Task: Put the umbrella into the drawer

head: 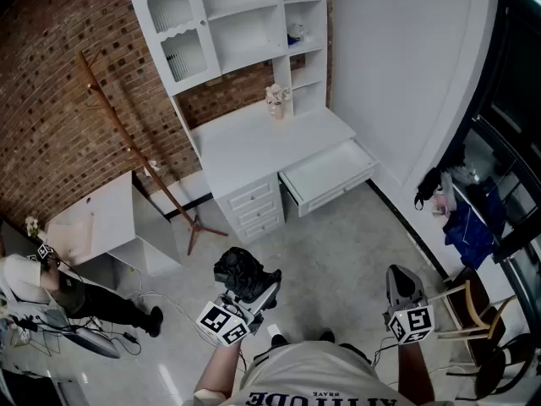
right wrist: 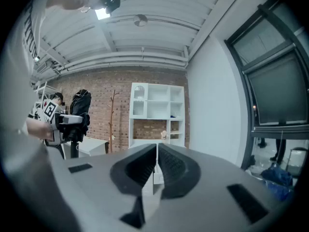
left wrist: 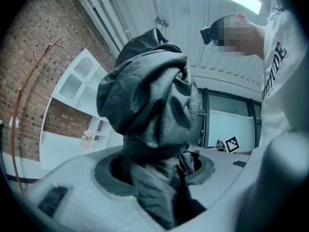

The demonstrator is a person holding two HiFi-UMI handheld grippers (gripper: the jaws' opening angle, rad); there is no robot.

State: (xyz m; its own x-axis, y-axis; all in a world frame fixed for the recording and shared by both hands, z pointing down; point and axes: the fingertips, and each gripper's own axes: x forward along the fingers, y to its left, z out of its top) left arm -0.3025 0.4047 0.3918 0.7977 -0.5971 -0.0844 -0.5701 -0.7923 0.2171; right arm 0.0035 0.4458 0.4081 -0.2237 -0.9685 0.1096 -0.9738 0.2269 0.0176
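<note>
Your left tool (head: pixel 249 289) is clamped on the umbrella (left wrist: pixel 149 95), a dark folded bundle standing up between the jaws. The jaws sit fairly wide around the fabric. Your right tool (right wrist: pixel 156 158) has its jaws pressed together and holds nothing. You hold both tools over the floor (head: pixel 338 244), well apart from the white counter (head: pixel 254 138). The drawer (head: pixel 325 173) under the counter's right end is pulled out. A wooden coat stand (head: pixel 144 163) leans left of the counter, by the brick wall (head: pixel 51 100).
</note>
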